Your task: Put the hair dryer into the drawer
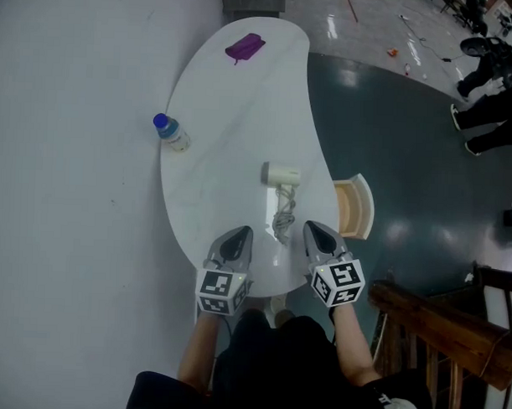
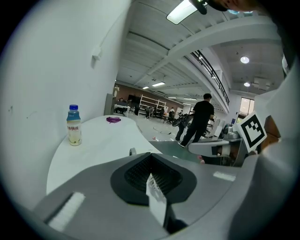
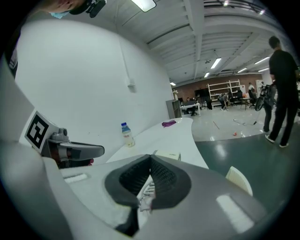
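Note:
A white hair dryer (image 1: 281,173) lies in the middle of the white curved table (image 1: 225,131), its coiled cord (image 1: 283,219) trailing toward me. The small drawer (image 1: 354,207) stands pulled out at the table's right edge, its wooden inside showing. My left gripper (image 1: 238,238) hovers over the near end of the table, left of the cord, shut with nothing in it. My right gripper (image 1: 318,233) is just right of the cord, also shut and empty. In the right gripper view the dryer (image 3: 168,155) peeks above the closed jaws and the drawer (image 3: 240,180) sits lower right.
A small bottle with a blue cap (image 1: 170,133) stands at the table's left edge by the white wall. A purple object (image 1: 245,47) lies at the far end. A wooden chair (image 1: 453,328) is at my right. A person (image 2: 197,119) stands further off on the dark floor.

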{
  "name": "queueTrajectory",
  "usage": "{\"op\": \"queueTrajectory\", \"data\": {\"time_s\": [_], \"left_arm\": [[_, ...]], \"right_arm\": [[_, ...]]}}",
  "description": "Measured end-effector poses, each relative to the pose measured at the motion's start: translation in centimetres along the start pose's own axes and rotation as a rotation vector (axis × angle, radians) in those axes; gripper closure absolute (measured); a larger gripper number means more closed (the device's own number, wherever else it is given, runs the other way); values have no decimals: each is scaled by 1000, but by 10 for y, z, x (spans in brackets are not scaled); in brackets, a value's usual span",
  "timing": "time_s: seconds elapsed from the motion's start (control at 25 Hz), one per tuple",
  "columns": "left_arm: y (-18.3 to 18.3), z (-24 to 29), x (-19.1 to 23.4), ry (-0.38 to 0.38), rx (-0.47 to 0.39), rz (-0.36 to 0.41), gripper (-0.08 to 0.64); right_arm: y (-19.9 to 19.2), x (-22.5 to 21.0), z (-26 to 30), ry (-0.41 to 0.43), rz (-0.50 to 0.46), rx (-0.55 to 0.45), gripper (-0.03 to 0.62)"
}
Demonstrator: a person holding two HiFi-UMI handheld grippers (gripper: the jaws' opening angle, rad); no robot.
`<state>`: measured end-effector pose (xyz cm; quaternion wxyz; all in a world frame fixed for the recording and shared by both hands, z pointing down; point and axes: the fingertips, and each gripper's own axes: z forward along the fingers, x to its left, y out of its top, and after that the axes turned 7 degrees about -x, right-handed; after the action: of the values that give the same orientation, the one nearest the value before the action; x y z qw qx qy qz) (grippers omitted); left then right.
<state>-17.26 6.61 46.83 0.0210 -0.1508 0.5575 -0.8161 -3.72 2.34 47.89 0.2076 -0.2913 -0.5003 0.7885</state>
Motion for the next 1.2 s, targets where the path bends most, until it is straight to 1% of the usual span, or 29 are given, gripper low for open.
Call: {"op": "queueTrajectory", "data": {"time_s": [0.24, 0.4, 0.68, 0.88, 1.0, 1.12, 1.2], "left_arm": [[-17, 27, 18, -36, 57, -20, 552], [-26, 44, 27, -58, 76, -28, 552], [-37, 66, 50, -62, 116, -34, 552], [-39, 75, 55, -73, 136, -50, 552], [-42, 79, 59, -70, 153, -57, 552], [-41, 83, 60, -72, 152, -59, 552], [-40, 86, 61, -73, 153, -59, 552]], "right_arm": [[-14, -11, 30, -30, 6, 39, 591], [-24, -17, 47, -39, 21, 66, 591], [-43, -24, 77, -53, 65, 119, 590], [-50, -31, 94, -85, 102, 152, 589], [-55, -36, 102, -103, 120, 180, 575], [-59, -41, 107, -126, 145, 200, 565], [-61, -44, 112, -135, 156, 211, 546]]}}
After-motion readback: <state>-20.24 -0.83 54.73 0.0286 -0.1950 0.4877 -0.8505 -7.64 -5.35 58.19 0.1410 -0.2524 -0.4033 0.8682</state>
